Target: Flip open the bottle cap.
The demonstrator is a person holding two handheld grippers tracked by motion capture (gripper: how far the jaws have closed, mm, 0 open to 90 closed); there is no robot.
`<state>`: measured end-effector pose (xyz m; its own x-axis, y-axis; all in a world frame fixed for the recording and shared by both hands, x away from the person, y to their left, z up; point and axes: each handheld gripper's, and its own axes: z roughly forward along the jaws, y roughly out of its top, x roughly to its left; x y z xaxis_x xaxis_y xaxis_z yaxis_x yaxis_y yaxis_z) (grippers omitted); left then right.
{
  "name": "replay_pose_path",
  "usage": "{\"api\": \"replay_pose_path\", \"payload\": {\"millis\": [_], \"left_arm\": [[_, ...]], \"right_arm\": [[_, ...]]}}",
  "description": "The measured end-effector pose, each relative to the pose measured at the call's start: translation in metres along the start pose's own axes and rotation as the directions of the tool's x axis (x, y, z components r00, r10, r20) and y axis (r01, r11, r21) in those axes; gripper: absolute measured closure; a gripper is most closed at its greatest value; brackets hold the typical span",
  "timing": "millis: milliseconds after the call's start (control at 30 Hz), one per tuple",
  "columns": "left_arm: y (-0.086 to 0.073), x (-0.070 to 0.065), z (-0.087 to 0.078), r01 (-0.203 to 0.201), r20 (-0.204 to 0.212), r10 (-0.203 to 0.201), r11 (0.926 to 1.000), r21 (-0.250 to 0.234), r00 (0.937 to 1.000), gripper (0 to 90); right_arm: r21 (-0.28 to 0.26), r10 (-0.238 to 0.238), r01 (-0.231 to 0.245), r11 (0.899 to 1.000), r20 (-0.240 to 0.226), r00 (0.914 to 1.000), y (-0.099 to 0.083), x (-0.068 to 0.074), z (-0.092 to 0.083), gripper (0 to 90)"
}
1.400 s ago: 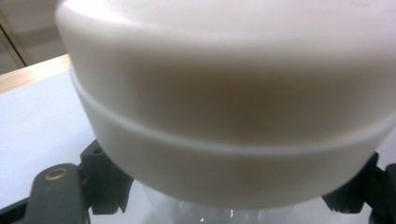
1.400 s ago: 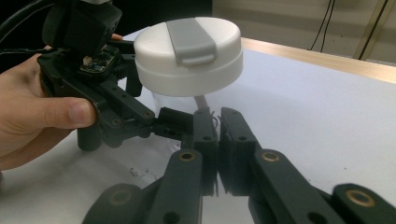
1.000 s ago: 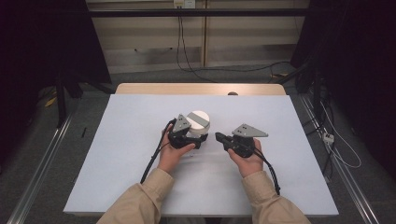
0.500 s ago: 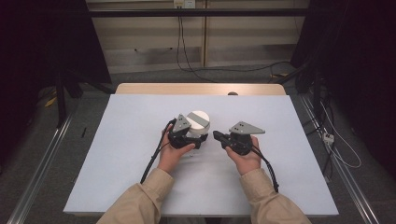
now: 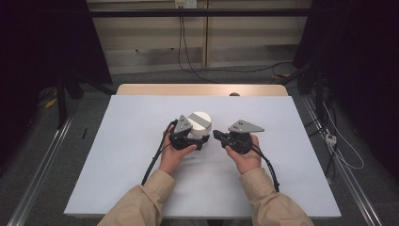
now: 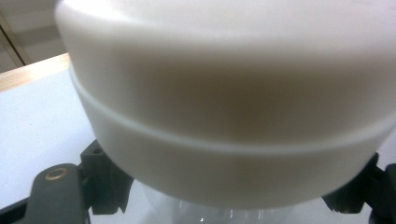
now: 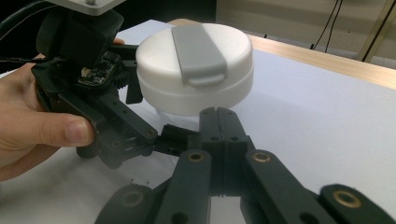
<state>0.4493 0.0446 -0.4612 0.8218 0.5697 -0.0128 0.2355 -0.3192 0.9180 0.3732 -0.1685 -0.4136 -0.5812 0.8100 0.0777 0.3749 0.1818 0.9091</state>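
A clear jar with a white lid [image 5: 200,121] and a grey flip tab [image 7: 198,51] sits tilted at the middle of the white table [image 5: 117,141]. My left gripper [image 5: 197,139] is shut on the jar's clear body [image 6: 210,212] just under the lid [image 6: 233,116], one black jaw on each side. My right gripper [image 5: 217,135] is just right of the jar, pointing left at it. Its two jaws are pressed together with nothing between them, and their tips [image 7: 217,114] stop just short of the jar below the lid [image 7: 196,79].
A strip of wooden tabletop [image 5: 202,89] shows beyond the far edge of the white sheet. Black cables [image 5: 188,56] run over the floor behind the table, and metal rails [image 5: 42,165] line both sides. Dark curtains stand left and right.
My right gripper has edged slightly left, toward the jar. The left gripper and the jar have stayed where they were.
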Motion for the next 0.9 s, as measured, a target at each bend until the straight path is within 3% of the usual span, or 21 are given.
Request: {"api": "replay_pose_path", "payload": {"millis": [433, 900], "left_arm": [[0.000, 0.000, 0.000, -0.001, -0.002, 0.001, 1.0000, -0.001, 1.0000, 18.7], [0.000, 0.000, 0.000, -0.008, -0.002, 0.008, 1.0000, 0.004, 1.0000, 18.7]], "right_arm": [[0.014, -0.010, 0.010, 1.000, 0.002, 0.9999, 0.007, 0.000, 0.009, 90.0], [-0.016, -0.020, 0.020, 1.000, -0.004, 0.9998, 0.021, 0.002, 0.007, 90.0]]}}
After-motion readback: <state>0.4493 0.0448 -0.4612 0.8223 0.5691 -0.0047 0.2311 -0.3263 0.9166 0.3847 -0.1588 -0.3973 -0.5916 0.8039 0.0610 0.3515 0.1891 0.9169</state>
